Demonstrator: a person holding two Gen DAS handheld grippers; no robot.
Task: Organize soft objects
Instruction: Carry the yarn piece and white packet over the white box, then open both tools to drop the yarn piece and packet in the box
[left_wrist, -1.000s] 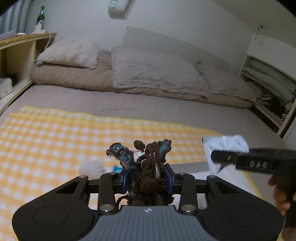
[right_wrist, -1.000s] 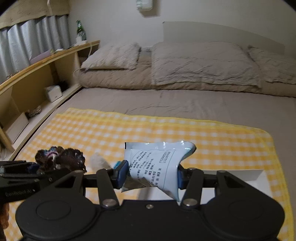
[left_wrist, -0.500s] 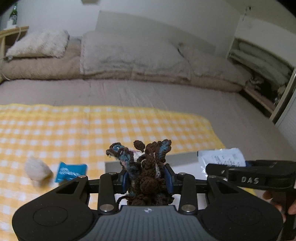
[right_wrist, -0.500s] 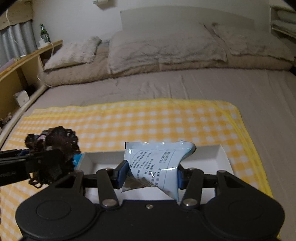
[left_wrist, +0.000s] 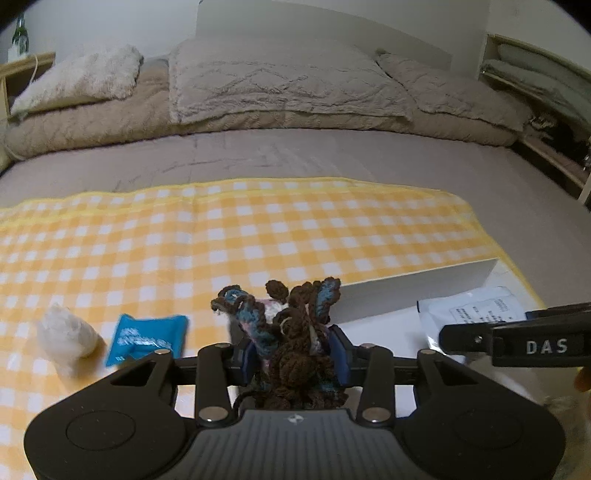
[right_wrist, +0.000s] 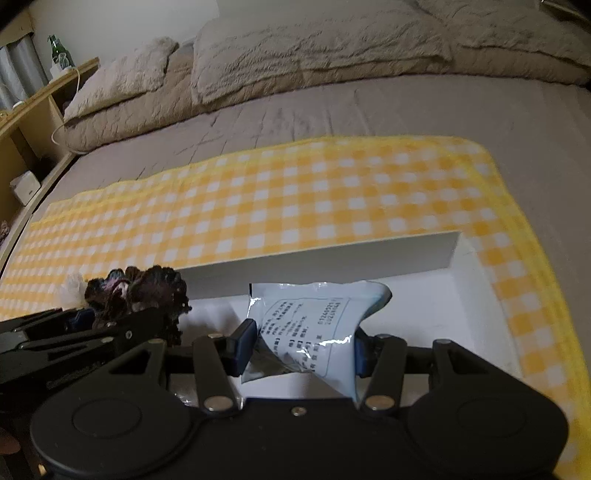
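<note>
My left gripper (left_wrist: 293, 354) is shut on a brown and blue crochet toy (left_wrist: 291, 332), held over the left end of a white box (left_wrist: 417, 291). My right gripper (right_wrist: 301, 349) is shut on a pale blue printed packet (right_wrist: 314, 325), held over the inside of the white box (right_wrist: 332, 262). The right gripper shows in the left wrist view (left_wrist: 517, 341) with the packet (left_wrist: 472, 314). The left gripper and toy (right_wrist: 140, 291) show in the right wrist view. A blue sachet (left_wrist: 146, 338) and a white fluffy ball (left_wrist: 64, 336) lie on the yellow checked cloth (left_wrist: 221, 236).
The cloth lies on a grey-brown bed (left_wrist: 332, 155) with pillows (left_wrist: 277, 81) at the far end. Wooden shelves (right_wrist: 26, 122) with a green bottle (right_wrist: 57, 50) stand to the left. Shelves with folded bedding (left_wrist: 535, 74) stand to the right.
Both grippers have moved right and forward with their objects, and now hang over the white box. The sachet and fluffy ball have slid to the left of the view.
</note>
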